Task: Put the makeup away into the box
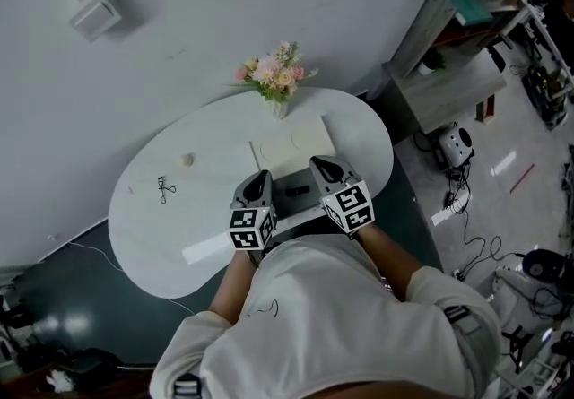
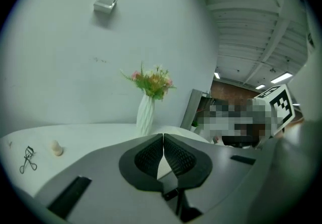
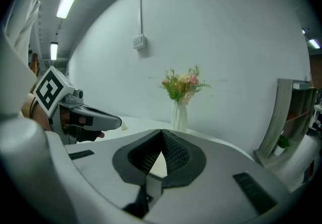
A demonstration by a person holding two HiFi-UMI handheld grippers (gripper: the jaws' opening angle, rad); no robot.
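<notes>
Head view: left tool (image 1: 260,177) and right tool (image 1: 319,161) over table (image 1: 161,245) near edge, both pinched shut, empty. Eyelash curler (image 1: 164,188) and small beige piece (image 1: 187,159), maybe a sponge, lie well left of cream box (image 1: 291,148). Left gripper view: flower vase (image 2: 145,115) beyond closed jaws. Right gripper view: left tool sits left of vase.

No word, brand or number can be read anywhere in these views. The only printed signs are black-and-white square code patterns. One is on the marker cube (image 1: 251,229) of the left gripper (image 1: 261,178), low in the middle of the head view, and one is on the second cube (image 1: 349,206) of the right gripper (image 1: 320,162), just right of it.
</notes>
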